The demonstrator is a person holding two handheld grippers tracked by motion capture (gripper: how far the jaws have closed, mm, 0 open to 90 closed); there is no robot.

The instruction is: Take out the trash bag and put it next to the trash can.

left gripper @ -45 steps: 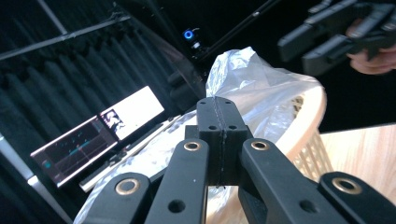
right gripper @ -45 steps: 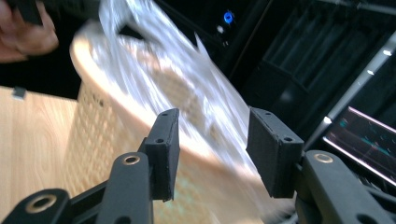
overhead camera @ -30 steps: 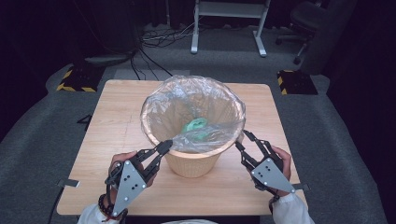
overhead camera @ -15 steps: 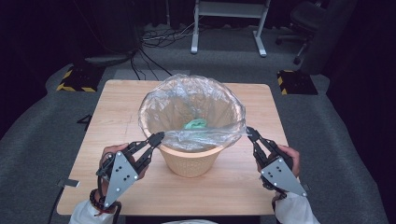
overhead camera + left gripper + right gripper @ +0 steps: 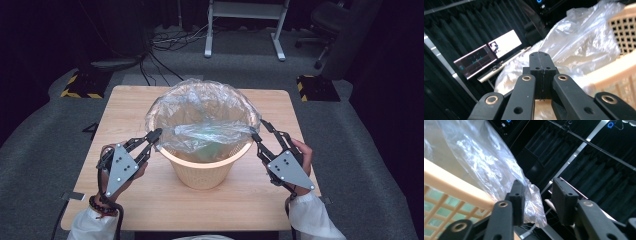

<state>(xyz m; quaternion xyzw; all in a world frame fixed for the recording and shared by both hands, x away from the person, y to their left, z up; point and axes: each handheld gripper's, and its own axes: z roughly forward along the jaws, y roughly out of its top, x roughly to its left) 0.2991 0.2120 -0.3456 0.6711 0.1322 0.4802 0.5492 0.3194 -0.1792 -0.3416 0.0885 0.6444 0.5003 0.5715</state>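
Observation:
A beige lattice basket (image 5: 202,170) stands mid-table, lined with a clear plastic bag (image 5: 200,107). Something green (image 5: 215,148) shows through the film inside. My left gripper (image 5: 157,134) is at the basket's left rim, shut on the bag's edge; its pads meet in the left gripper view (image 5: 540,61), with the bag (image 5: 584,45) bunched behind. A band of film stretches across the mouth to my right gripper (image 5: 260,130) at the right rim. Its jaws (image 5: 539,200) have just been opening; the film (image 5: 486,162) hangs between them against one pad, not pinched.
The wooden table (image 5: 130,105) has bare board around the basket. Beyond it on the grey floor lie cables (image 5: 160,55), two black blocks with yellow stripes (image 5: 82,82), a white desk frame (image 5: 245,25) and a chair (image 5: 330,20). Lit monitors (image 5: 489,56) stand far off.
The near edge of the bag has been drawn up into a band across the basket's mouth. My left gripper moved sideways along the rim and my right gripper rose, its jaws now apart.

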